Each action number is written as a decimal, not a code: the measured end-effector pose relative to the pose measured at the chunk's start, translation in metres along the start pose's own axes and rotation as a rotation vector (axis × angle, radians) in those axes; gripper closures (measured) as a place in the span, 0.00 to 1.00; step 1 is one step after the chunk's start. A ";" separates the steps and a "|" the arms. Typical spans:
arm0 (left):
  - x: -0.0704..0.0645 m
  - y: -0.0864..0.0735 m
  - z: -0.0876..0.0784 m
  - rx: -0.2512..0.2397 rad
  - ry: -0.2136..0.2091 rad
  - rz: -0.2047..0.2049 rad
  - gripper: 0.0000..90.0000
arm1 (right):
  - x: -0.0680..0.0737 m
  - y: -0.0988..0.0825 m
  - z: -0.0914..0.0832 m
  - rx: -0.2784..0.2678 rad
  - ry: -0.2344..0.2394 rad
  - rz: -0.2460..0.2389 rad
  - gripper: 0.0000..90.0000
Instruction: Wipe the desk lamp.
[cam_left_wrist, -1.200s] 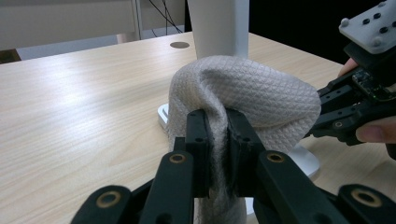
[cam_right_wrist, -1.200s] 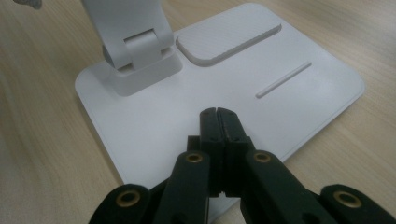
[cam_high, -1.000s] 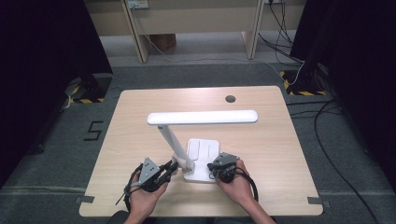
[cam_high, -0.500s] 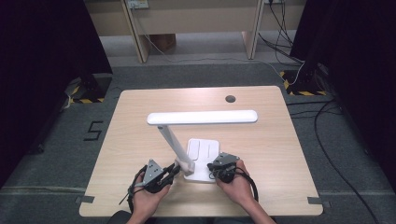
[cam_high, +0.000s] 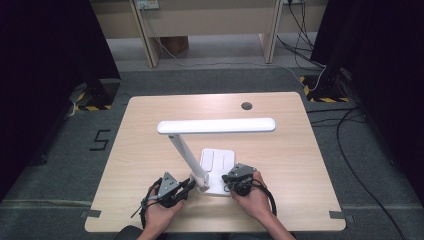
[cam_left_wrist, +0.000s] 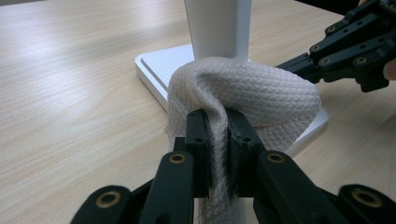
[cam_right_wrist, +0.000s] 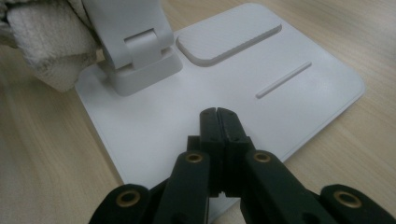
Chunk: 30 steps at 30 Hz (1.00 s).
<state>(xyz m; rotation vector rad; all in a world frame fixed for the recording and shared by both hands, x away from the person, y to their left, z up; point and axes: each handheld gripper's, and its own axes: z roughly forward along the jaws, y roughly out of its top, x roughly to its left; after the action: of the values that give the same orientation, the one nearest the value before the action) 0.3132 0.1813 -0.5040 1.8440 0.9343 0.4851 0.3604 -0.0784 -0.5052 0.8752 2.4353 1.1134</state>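
A white desk lamp stands on the table, with a long head bar (cam_high: 216, 125), a slanted stem (cam_left_wrist: 218, 23) and a flat square base (cam_high: 218, 165). My left gripper (cam_high: 189, 184) is shut on a bunched pale woven cloth (cam_left_wrist: 247, 93). The cloth presses against the foot of the stem, at the base's near left corner. In its own view the left gripper (cam_left_wrist: 218, 122) pinches a fold of the cloth. My right gripper (cam_right_wrist: 218, 114) is shut with nothing in it, and its tips rest on the base (cam_right_wrist: 140, 121) near its front edge. The cloth (cam_right_wrist: 46, 42) sits beside the stem's hinge (cam_right_wrist: 140, 51).
The wooden table (cam_high: 150, 115) has a round cable hole (cam_high: 246, 105) near its far edge. The lamp's head hangs over the table's middle. Both hands sit at the near edge. Cables (cam_high: 350, 150) lie on the floor to the right, and desk legs stand beyond the table.
My left gripper with the cloth has shifted slightly right, toward the lamp's stem. The right gripper has kept still on the base.
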 end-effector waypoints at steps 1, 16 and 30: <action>0.000 -0.001 0.001 0.008 -0.003 0.003 0.90 | 0.000 0.000 0.000 0.000 0.000 0.001 1.00; -0.009 -0.003 -0.021 0.035 -0.026 0.044 0.90 | 0.003 0.010 -0.010 -0.014 0.051 -0.020 0.77; -0.034 0.035 -0.041 -0.018 -0.058 0.180 0.90 | 0.043 0.055 -0.070 -0.212 0.254 -0.163 0.61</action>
<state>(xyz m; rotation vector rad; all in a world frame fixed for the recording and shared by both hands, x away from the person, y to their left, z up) 0.2779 0.1710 -0.4522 1.9251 0.7264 0.5444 0.3134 -0.0622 -0.4199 0.4860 2.4695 1.4628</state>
